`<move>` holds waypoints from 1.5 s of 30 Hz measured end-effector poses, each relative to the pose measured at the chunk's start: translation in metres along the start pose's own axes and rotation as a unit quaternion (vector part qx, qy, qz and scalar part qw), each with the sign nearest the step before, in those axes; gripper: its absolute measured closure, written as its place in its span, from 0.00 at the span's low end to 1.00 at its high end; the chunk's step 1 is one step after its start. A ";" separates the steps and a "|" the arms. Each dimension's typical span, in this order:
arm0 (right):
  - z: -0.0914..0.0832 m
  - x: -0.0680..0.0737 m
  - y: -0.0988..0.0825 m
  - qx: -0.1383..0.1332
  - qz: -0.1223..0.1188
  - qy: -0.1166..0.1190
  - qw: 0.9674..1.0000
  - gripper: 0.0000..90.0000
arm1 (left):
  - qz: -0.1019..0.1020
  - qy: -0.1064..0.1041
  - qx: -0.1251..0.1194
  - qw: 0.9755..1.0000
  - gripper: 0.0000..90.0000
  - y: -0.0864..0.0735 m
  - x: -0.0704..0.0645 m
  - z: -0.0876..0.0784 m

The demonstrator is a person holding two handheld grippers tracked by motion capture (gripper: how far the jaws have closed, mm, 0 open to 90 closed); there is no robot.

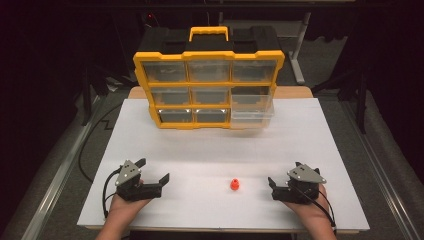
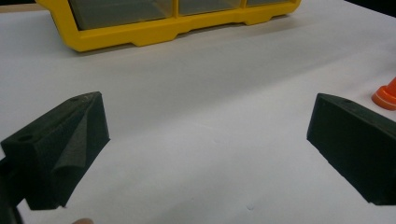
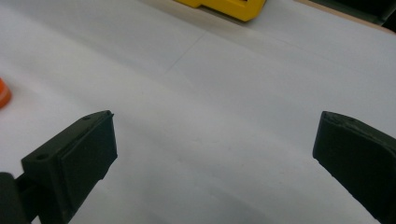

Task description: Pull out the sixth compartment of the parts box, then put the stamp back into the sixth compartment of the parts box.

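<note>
At the lower left of the high view, the left claw (image 1: 152, 170) rests on the white surface (image 1: 200, 150), jaws spread apart. Right of centre stands a small orange cone (image 1: 234, 184). At the lower right, the right claw (image 1: 283, 172) sits with jaws apart. The yellow organizer (image 1: 207, 82) stands at top centre.

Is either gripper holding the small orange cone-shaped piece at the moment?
No, the small orange cone-shaped piece stands alone on the white table between both open grippers.
</note>
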State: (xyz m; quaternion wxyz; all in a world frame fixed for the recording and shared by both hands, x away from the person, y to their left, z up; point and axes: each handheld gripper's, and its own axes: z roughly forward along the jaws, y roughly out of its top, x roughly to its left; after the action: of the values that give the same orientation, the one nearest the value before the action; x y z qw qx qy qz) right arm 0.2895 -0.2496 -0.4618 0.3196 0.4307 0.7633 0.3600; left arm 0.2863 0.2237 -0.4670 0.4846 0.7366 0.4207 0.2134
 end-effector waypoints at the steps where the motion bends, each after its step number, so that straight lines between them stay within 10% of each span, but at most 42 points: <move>1: 0.000 0.000 -0.001 -0.007 0.014 0.009 1.000 0.00 | 0.000 0.000 0.000 1.000 0.00 0.000 0.000 0.000; 10: 0.000 0.000 -0.001 -0.069 0.100 0.065 0.990 0.00 | -0.010 0.001 -0.003 1.000 0.00 0.001 0.004 0.000; 45: 0.002 -0.003 0.005 -0.075 0.054 0.037 0.995 0.00 | -0.009 0.013 -0.007 1.000 0.00 0.001 0.001 -0.002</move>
State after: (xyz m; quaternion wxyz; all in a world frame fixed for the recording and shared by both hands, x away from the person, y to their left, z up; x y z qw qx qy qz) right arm 0.2942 -0.2497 -0.4585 0.3023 0.4327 0.7213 0.4485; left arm 0.2856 0.2259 -0.4652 0.4862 0.7266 0.4321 0.2211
